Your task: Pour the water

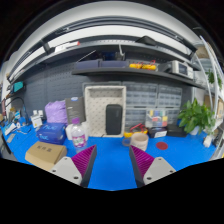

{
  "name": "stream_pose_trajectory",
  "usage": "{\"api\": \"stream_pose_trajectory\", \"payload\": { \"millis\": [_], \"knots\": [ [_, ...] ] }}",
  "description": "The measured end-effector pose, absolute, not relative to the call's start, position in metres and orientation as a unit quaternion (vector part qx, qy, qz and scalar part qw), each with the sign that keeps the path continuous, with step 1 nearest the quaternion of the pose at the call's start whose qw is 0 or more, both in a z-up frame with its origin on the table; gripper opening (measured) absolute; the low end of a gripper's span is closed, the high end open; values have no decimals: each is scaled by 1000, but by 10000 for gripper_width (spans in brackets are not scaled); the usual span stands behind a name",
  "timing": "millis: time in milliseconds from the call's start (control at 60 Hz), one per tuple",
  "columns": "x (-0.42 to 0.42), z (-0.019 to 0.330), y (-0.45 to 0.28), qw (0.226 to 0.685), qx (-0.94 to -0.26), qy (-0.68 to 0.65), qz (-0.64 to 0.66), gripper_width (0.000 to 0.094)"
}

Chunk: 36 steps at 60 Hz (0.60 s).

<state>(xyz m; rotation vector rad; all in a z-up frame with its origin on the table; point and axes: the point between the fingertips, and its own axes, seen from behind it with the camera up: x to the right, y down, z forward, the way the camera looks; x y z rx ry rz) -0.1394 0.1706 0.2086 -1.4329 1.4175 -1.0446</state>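
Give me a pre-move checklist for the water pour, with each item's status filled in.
1. Gripper fingers open: ok, a wide gap shows.
2. Nothing held between the pads: ok.
3. Clear bottle upright on the blue table: ok.
4. Bottle stands between the fingers: not ok, it stands beyond the left finger.
5. Cardboard box clear of the path: not ok, it sits near the bottle.
6. Receiving container identified: cannot tell.

Cluttered lab bench (110,165), shelving (120,68)

My gripper (112,165) presents two pale grey, wedge-shaped fingers (68,170). Each carries a magenta pad (85,160) on its inner face, ribbed with fine diagonal grooves. I see no cables or markings.
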Motion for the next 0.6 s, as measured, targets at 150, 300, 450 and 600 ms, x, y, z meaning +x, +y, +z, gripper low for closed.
{"api": "stream_pose_trajectory", "payload": {
  "millis": [150, 300, 450, 600],
  "knots": [
    [-127, 177, 234, 430, -599, 556, -383, 661],
    [-94, 158, 273, 437, -605, 552, -372, 660],
    [-58, 133, 295, 424, -617, 552, -368, 661],
    [-24, 117, 303, 414, -614, 560, -371, 659]
  ]
}}
